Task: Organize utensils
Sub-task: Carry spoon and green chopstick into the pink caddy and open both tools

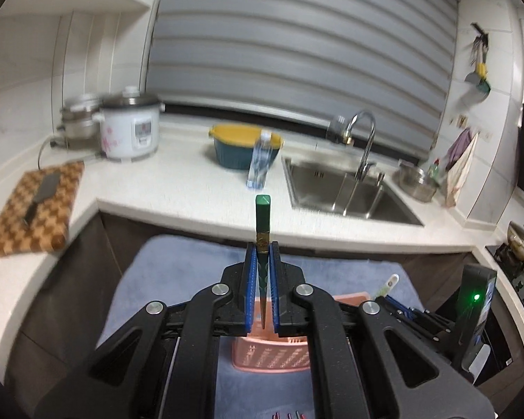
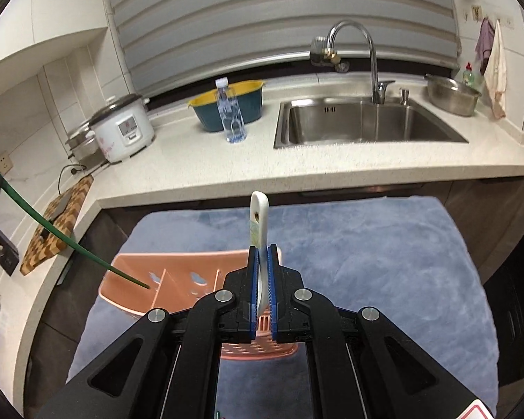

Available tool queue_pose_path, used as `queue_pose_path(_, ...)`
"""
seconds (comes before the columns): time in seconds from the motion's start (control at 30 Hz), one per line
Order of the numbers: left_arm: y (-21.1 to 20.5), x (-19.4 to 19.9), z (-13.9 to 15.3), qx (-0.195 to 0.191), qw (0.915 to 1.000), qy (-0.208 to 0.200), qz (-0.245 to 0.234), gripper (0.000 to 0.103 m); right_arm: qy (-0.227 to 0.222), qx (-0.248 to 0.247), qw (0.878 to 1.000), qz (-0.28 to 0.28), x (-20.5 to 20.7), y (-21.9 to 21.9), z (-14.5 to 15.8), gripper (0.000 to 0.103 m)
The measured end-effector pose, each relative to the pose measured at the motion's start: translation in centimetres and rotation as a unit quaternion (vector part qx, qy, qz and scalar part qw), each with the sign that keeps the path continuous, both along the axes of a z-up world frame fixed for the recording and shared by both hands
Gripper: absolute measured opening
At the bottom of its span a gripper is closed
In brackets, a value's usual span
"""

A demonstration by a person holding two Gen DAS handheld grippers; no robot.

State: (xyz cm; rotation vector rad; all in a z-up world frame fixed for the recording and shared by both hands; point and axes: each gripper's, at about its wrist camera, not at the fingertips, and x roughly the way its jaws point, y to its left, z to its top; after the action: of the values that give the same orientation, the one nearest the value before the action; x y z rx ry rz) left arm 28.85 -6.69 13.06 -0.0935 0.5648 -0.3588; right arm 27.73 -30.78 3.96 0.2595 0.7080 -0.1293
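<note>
Blue mat [image 2: 332, 244] spread below the counter [image 2: 297, 171]. Pink basket [image 2: 178, 276] on the mat. Left gripper [image 1: 262, 248] clenched on a green chopstick [image 1: 262, 214], tip above the basket. Right gripper [image 2: 263, 251] clamped on a white spoon [image 2: 259, 216], handle pointing up, over the basket.
</note>
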Motion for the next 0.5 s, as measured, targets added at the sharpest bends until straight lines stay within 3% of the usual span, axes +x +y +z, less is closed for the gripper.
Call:
queue_pose_path(0.23, 0.3, 0.9, -3.0, 0.008, 0.9996, 0.028, 0.008, 0.009, 0.007, -0.015, 1.000, 0.004, -0.1, 0.6, -1.1, 0.009)
queue_pose_path(0.3, 0.7, 0.8, -3.1, 0.006, 0.9994, 0.032, 0.014, 0.029, 0.006, -0.013, 1.000, 0.004, -0.3, 0.6, -0.8, 0.009)
queue_pose_path(0.33, 1.0, 0.6, -3.1, 0.004, 0.9993, 0.031, 0.020, 0.033, 0.004, -0.012, 1.000, 0.004, -0.7, 0.6, -0.6, 0.009)
queue_pose_path(0.5, 2.1, -0.8, -3.0, 0.008, 0.9992, 0.028, 0.029, 0.035, -0.007, -0.018, 1.000, 0.003, -2.9, 1.0, 0.3, 0.015)
